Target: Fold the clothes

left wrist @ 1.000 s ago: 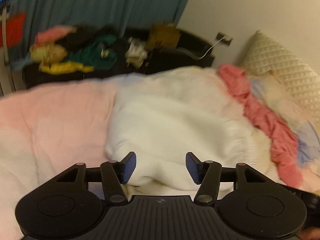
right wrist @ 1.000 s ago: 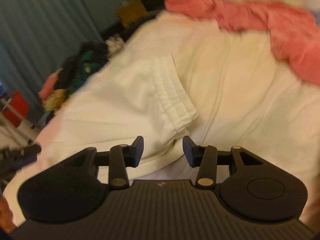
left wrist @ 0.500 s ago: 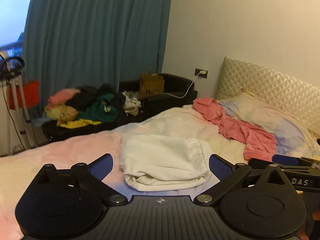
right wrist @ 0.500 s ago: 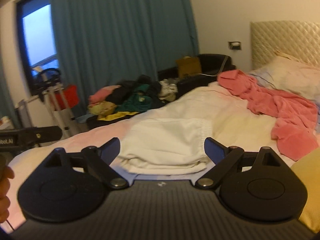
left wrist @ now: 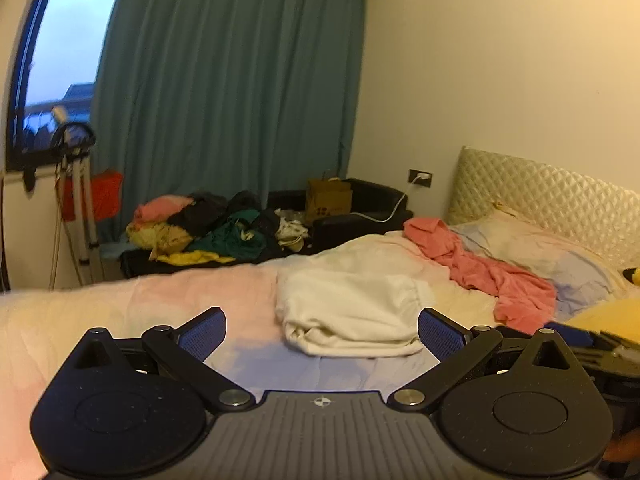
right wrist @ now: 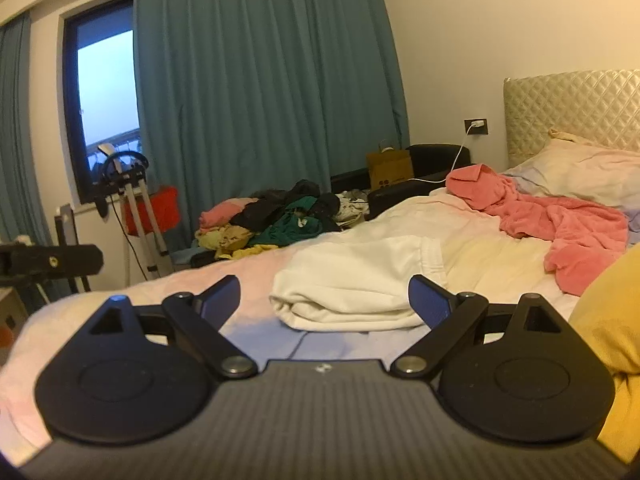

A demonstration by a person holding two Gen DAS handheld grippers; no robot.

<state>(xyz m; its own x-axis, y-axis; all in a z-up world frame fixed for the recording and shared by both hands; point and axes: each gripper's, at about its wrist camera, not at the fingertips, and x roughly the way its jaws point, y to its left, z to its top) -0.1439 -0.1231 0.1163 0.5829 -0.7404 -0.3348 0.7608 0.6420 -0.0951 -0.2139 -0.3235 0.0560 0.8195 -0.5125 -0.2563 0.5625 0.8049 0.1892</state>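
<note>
Bed layout, both wrist views: folded garment lying mid-bed, ahead of both grippers.

Folded garment [left wrist: 352, 312] is lying on the bed [left wrist: 120, 312], apart from the left gripper [left wrist: 322, 330] and right gripper [right wrist: 324, 300], both sitting nearer with jaws wide and nothing between them. Crumpled towel [left wrist: 480, 272] is trailing to the right of the garment, toward the pillow [left wrist: 540, 248] and headboard [left wrist: 552, 196] at far right. Clothes pile [left wrist: 208, 228] is sitting beyond the bed's far edge, curtain [left wrist: 228, 92] hanging behind it, tripod [left wrist: 80, 216] standing far left.
</note>
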